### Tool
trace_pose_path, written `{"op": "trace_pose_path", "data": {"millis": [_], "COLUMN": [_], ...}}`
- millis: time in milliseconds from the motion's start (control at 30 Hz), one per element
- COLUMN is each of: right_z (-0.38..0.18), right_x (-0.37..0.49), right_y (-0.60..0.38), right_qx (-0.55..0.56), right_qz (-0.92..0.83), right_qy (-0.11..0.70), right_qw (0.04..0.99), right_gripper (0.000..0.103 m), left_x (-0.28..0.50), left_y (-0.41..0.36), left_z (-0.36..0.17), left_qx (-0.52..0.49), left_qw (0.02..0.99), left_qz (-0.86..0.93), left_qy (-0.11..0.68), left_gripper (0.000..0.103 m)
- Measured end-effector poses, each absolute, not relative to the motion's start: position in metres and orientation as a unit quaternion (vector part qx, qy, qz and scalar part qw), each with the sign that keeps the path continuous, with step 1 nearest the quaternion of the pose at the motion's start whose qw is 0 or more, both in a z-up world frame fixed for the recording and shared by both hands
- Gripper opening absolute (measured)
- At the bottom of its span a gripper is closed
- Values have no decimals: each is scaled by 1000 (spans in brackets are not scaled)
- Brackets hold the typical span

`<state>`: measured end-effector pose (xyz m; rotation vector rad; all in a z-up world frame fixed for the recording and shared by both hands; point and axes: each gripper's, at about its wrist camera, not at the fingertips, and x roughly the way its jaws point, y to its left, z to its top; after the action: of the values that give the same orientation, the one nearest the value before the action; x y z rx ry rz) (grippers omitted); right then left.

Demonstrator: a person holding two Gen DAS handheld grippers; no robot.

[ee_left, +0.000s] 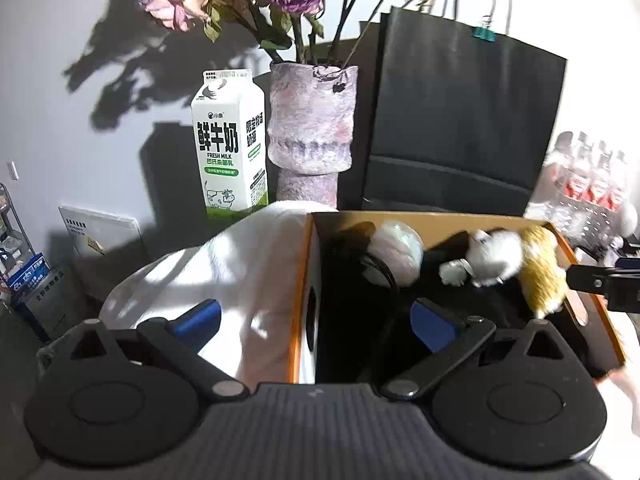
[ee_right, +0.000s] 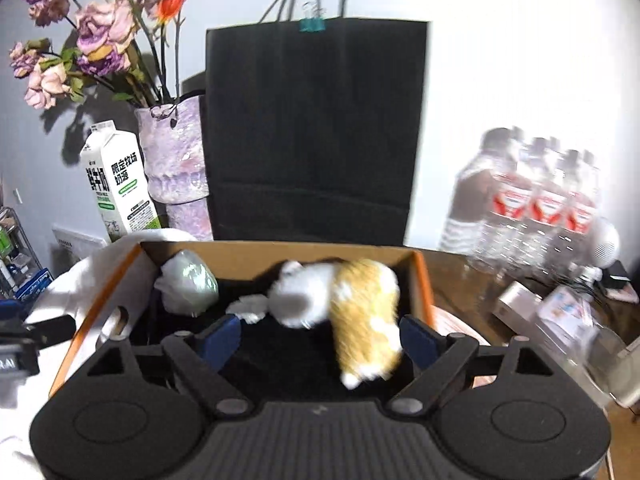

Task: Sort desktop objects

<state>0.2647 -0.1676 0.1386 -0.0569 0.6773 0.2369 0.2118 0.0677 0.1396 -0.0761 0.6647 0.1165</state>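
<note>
Your cardboard box [ee_right: 424, 276] sat on a brown table [ee_right: 460, 276], backed by a pale wall [ee_left: 100, 80]. Behind the box, at 12 o'clock in the right view, stood a black paper bag [ee_right: 316, 128]; at 10 o'clock, a purple vase [ee_right: 176, 152] of faded flowers [ee_right: 100, 32] and a milk carton [ee_right: 118, 188]. Water bottles [ee_right: 532, 200] crowded the 2 o'clock side, blurred.

Inside the box lay the plush toy [ee_right: 340, 304], white and orange, beside a pale wrapped bundle [ee_right: 188, 284]. Your right gripper [ee_right: 320, 340] had its jaws spread, the toy's tail end between them, with no pad seen pressing on it. Your left gripper [ee_left: 316, 322] stood wide apart astride the box's left wall, holding nothing.

A white cloth [ee_left: 224, 272] covered whatever lay at 9 o'clock. The box floor was black and unreadable; small items at 3 o'clock were too smeared to name.
</note>
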Motion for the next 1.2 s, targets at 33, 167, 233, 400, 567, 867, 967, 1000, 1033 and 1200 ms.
{"op": "trace_pose_path", "data": {"millis": [33, 167, 233, 400, 567, 867, 967, 1000, 1033, 1200], "right_z": [138, 138, 139, 139, 131, 82, 64, 58, 52, 40], "right_x": [256, 220, 200, 136, 51, -96, -125, -134, -142, -153], "right_y": [-174, -197, -206, -225, -242, -242, -235, -233, -230, -217], "right_qx": [-25, -29, -27, -5, 32, -41, -37, -36, -46, -110], "right_qz": [120, 121, 125, 149, 188, 157, 140, 140, 146, 139], "right_qy": [328, 323, 328, 310, 284, 215, 219, 216, 213, 191], "right_qw": [937, 938, 936, 939, 940, 963, 965, 965, 965, 965], "right_gripper": [89, 91, 91, 93, 98, 100, 100, 100, 100, 100], "left_x": [205, 166, 142, 65, -20, -128, -139, -140, -140, -134], "left_y": [66, 53, 42, 24, 21, 3, -5, -7, -8, -11], "left_z": [140, 139, 141, 147, 142, 95, 80, 74, 70, 56], "left_qx": [-35, -1, 19, 19, -17, 9, 20, 19, 18, 11], "left_qw": [944, 944, 946, 960, 967, 972, 969, 967, 965, 960], "left_qz": [53, 38, 33, -13, -40, -24, -41, -47, -48, -46], "left_qy": [325, 327, 323, 278, 249, 234, 245, 250, 257, 278], "left_gripper": [103, 103, 103, 103, 103, 103, 103, 103, 103, 103]}}
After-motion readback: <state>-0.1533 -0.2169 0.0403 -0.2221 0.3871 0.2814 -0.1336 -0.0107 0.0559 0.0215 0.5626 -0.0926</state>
